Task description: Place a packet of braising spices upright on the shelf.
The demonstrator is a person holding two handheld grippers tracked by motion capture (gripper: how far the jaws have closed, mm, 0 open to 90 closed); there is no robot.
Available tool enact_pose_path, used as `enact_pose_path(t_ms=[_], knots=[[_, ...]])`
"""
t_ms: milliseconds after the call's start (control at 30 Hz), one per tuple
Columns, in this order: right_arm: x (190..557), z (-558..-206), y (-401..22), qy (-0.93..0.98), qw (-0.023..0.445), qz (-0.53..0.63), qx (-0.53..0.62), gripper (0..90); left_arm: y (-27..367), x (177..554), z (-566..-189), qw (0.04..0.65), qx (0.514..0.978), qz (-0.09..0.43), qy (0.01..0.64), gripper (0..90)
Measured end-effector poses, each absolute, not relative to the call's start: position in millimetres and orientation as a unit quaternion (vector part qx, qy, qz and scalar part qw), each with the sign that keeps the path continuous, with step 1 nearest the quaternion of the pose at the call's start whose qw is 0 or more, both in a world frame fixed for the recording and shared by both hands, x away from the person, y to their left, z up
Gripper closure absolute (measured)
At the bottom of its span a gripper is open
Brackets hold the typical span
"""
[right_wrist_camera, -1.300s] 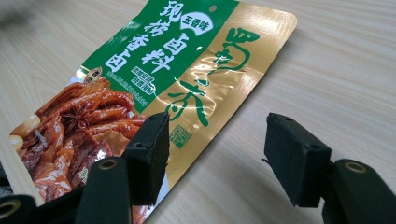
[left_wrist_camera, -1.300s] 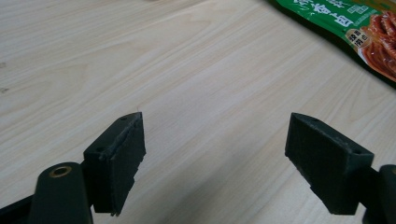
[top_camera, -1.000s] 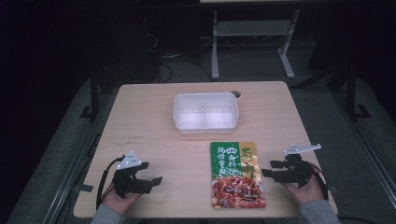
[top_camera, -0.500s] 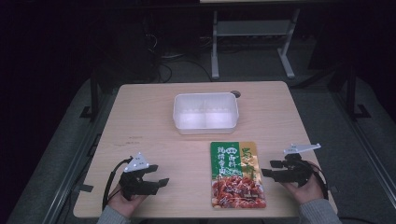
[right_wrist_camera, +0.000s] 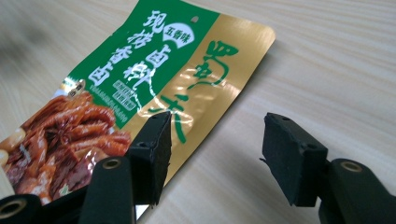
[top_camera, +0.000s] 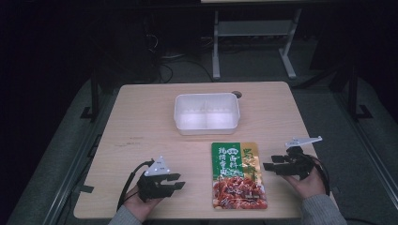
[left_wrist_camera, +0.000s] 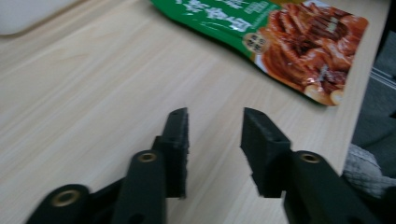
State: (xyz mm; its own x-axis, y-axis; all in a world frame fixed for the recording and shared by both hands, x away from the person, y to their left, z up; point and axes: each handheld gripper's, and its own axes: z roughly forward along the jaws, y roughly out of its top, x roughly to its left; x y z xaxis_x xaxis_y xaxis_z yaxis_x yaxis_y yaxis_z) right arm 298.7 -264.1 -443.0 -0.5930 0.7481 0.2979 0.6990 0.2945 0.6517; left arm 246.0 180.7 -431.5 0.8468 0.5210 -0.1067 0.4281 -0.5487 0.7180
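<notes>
A flat, glossy green-and-gold foil food pouch [top_camera: 238, 174] is seen lying face up on the pale wooden counter [top_camera: 141, 122], low and right of centre in the high view, printed with a reddish cooked dish at its near end. Behind it, at mid-frame, a white translucent plastic container with a centre divider [top_camera: 206, 112] is set down, near the pouch's far edge but apart from it.

The right tongs [top_camera: 274, 166] are held just beside the pouch's right edge, jaws apart and empty; in the right gripper view one jaw sits over the gold margin of the pouch [right_wrist_camera: 154, 79] and the other over bare wood. The left tongs [top_camera: 176, 179] are held low at the left of the pouch, well short of it, jaws likewise apart with nothing between them; the pouch [left_wrist_camera: 289, 42] appears at the upper right of the left gripper view.

Risks judged from this layout:
- The pouch lies flat with no raised edge (a thin lip at best), so a closing jaw could skate over the foil and pinch nothing.
- The slick film could be pushed sideways across the wood toward the left tongs rather than gripped.
- The near end sits close to the counter's front edge; a downward shove there could tip it off.
- If lifted by one corner, the limp pouch could sag and catch the container's rim.
</notes>
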Motion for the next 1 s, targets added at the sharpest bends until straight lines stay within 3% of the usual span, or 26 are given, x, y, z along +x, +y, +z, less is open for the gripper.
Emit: enact_pose_path(t_ms=[433, 1000], knots=[[327, -429, -262, 0.811, 0.021, 0.372, 0.452, 45.2, 121, 251, -437, 0.369, 0.905, 0.03, 0.211, 89.6], [383, -423, -234, 0.838, -0.005, 0.319, 0.442, 44.4, 66, 245, -444, 0.338, 0.929, 0.0, 0.147, 89.9]])
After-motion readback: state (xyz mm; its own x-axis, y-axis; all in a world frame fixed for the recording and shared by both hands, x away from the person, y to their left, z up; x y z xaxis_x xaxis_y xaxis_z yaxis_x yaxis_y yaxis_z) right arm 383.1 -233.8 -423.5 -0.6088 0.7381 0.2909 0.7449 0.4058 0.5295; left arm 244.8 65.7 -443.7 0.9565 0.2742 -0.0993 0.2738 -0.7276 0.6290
